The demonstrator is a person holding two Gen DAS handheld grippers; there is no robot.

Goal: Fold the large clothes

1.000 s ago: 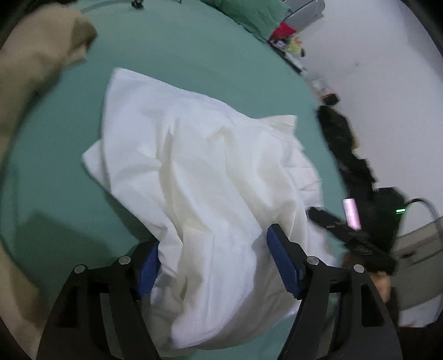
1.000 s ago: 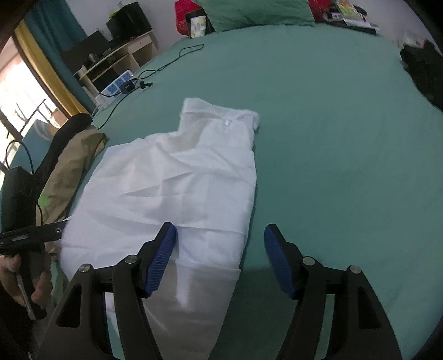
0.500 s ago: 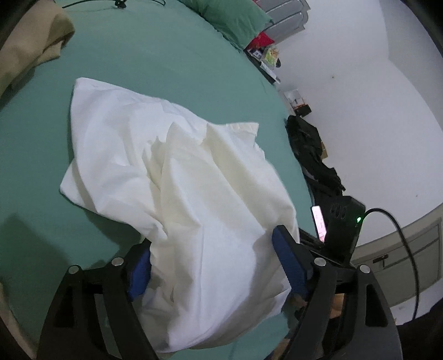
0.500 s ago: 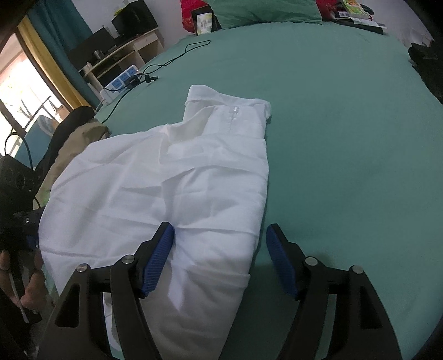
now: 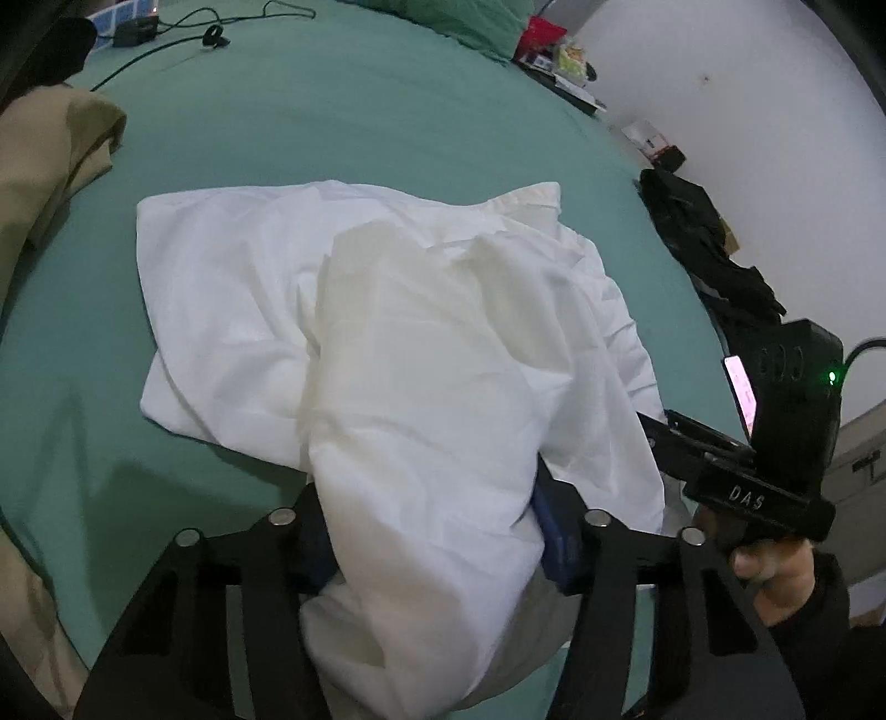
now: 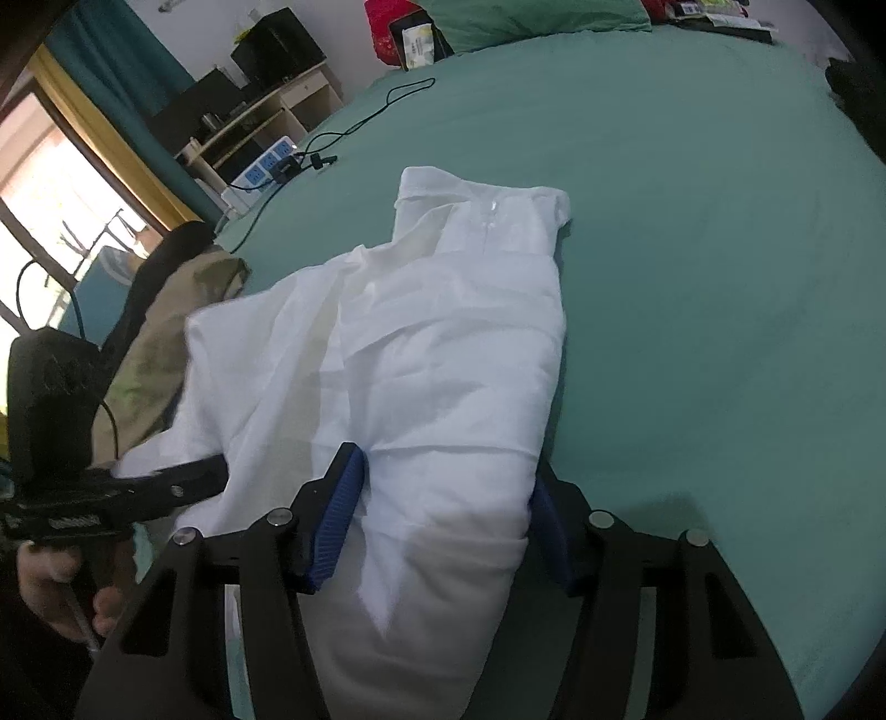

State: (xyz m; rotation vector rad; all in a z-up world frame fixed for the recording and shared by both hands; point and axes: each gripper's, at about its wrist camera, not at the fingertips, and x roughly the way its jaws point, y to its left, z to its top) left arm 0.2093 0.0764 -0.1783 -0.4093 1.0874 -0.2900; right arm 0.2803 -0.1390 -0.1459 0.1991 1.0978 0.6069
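Observation:
A large white garment (image 5: 415, 343) lies crumpled on the green bed sheet (image 5: 387, 111), its near edge hanging over the bed's front. My left gripper (image 5: 434, 531) has its jaws closing on a thick bunch of that near edge, and both blue pads sit against the cloth. In the right wrist view the same white garment (image 6: 443, 343) shows its collar end pointing away. The right gripper (image 6: 443, 509) is closing too, its pads squeezing a rolled fold at the garment's right side. A hand (image 5: 775, 576) holds the right gripper's handle.
A tan garment (image 5: 50, 149) is heaped at the bed's left edge, also the tan garment (image 6: 166, 343) with dark cloth over it. Black clothing (image 5: 703, 243) lies off the right edge. A cable and power strip (image 6: 266, 166) sit at the far left, a green pillow (image 6: 526, 16) behind.
Both pairs of jaws have narrowed onto the white cloth, which now bulges between the pads. The left gripper has shifted sideways, and the garment's near edge has gathered toward me.

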